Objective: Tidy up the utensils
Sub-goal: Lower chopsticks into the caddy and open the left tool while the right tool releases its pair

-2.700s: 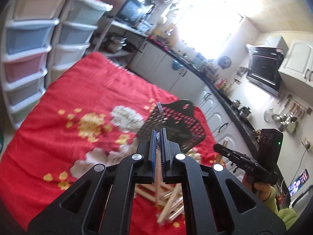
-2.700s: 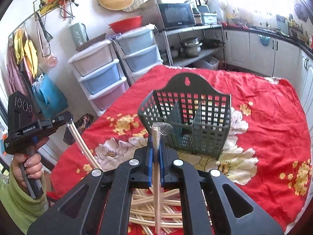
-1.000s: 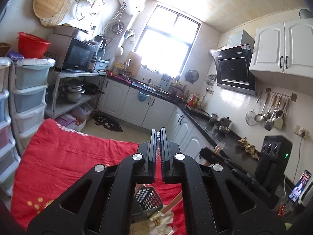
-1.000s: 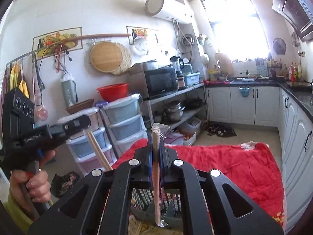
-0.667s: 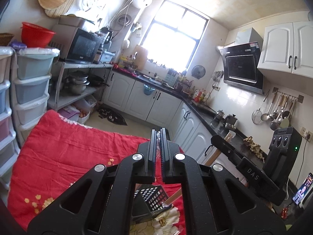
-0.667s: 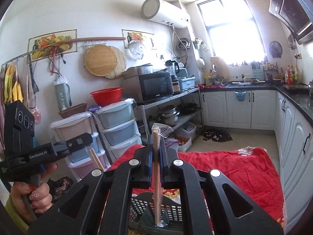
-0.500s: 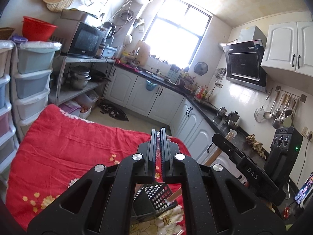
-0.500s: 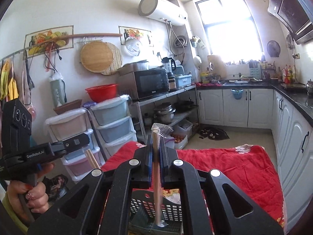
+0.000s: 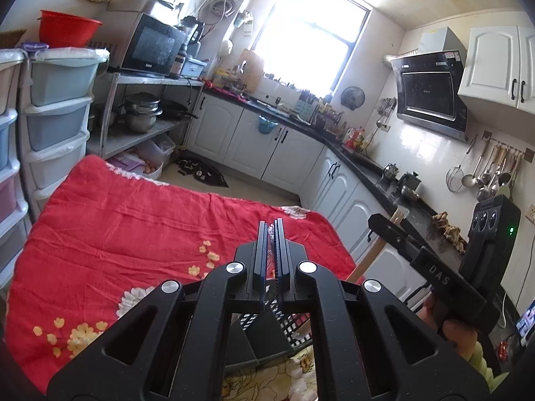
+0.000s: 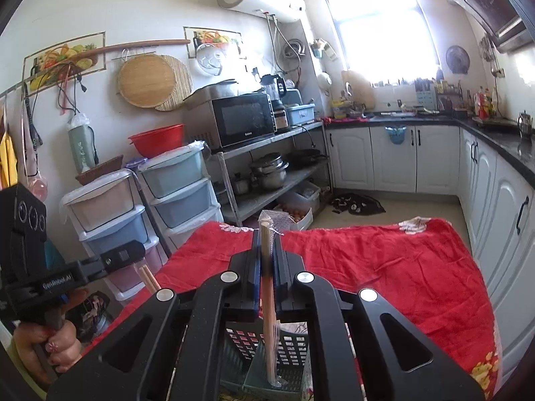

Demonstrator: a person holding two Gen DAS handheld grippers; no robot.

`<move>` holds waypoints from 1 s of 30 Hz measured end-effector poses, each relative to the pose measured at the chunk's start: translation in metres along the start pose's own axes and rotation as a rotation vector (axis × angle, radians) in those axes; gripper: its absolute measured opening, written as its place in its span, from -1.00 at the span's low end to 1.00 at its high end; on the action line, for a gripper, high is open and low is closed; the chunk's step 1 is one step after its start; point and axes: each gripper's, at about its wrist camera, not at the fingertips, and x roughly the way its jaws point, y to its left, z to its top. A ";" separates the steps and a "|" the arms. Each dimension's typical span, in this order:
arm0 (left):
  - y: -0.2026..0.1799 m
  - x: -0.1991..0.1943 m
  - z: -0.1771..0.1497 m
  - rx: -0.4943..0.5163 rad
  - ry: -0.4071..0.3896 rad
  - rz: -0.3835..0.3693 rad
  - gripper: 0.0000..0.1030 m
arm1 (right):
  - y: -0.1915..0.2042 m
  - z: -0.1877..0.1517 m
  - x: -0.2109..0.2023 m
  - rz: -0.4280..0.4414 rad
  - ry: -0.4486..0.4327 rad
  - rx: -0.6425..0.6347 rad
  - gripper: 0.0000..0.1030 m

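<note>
I hold one pair of wrapped chopsticks [image 10: 267,304] upright in my right gripper [image 10: 266,260], its fingers [image 10: 255,267] clamped on the sticks about a third of the way down from their top. Standing them on end lets the lower tips go straight down into the slotted basket [image 10: 294,351] below, and in the right wrist view the bottom of the pair is already inside a compartment near the basket's middle, beside a divider. Which compartment exactly I cannot say, since my own gripper body covers much of it.

My left gripper [image 9: 271,254] has its fingers [image 9: 260,257] together on a second pair of chopsticks [image 10: 147,277]; from its own camera only a sliver of clear wrapper shows between the pads, but the right wrist view shows two pale sticks hanging slanted beneath it. I judge that pair is waiting its turn, held off to the side and not yet over the basket.

The chopsticks are plain, light wood, slim and straight, sleeved in thin transparent film that bunches into a crinkled tuft above the top ends. The film looks slippery, so a firm squeeze makes sense. The basket is dark grey-green plastic with a grid of square holes and stands on a worktop covered by a red cloth [image 9: 133,220] printed with pale flowers.
</note>
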 end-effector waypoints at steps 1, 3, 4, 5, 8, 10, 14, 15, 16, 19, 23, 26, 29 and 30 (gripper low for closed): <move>0.002 0.001 -0.002 0.002 0.004 0.006 -0.97 | 0.000 -0.001 0.001 -0.001 0.004 0.006 -0.88; 0.004 0.002 -0.005 0.005 0.010 0.011 -0.97 | 0.000 -0.003 0.002 -0.002 0.011 0.010 -0.81; 0.005 0.002 -0.006 0.004 0.011 0.014 -0.97 | 0.001 -0.004 0.003 0.002 0.020 0.011 -0.71; 0.006 0.002 -0.008 0.004 0.013 0.018 -0.97 | 0.002 -0.005 0.004 0.004 0.026 0.012 -0.66; 0.008 0.002 -0.011 0.001 0.016 0.026 -0.95 | 0.003 -0.007 0.003 0.001 0.032 0.014 -0.56; 0.009 0.001 -0.013 0.005 0.015 0.039 -0.67 | 0.004 -0.008 0.001 -0.003 0.036 0.007 -0.37; 0.011 -0.003 -0.015 -0.011 0.016 0.046 -0.34 | 0.006 -0.009 -0.005 -0.017 0.029 -0.006 -0.26; 0.011 -0.004 -0.015 -0.007 0.012 0.050 -0.23 | 0.006 -0.010 -0.007 -0.023 0.028 -0.010 -0.20; 0.011 -0.006 -0.016 0.001 0.004 0.061 -0.15 | 0.007 -0.010 -0.009 -0.027 0.025 -0.015 -0.12; 0.010 -0.011 -0.016 0.004 -0.002 0.063 0.03 | 0.007 -0.012 -0.014 -0.043 0.016 -0.025 -0.04; 0.012 -0.018 -0.017 -0.006 -0.018 0.065 0.29 | 0.008 -0.017 -0.023 -0.061 0.009 -0.047 0.03; 0.015 -0.024 -0.018 -0.013 -0.028 0.063 0.53 | 0.009 -0.021 -0.029 -0.066 0.008 -0.047 0.08; 0.015 -0.030 -0.020 -0.008 -0.038 0.069 0.68 | 0.010 -0.024 -0.035 -0.063 0.005 -0.045 0.13; 0.015 -0.033 -0.021 -0.005 -0.043 0.074 0.76 | 0.011 -0.025 -0.037 -0.063 0.004 -0.047 0.16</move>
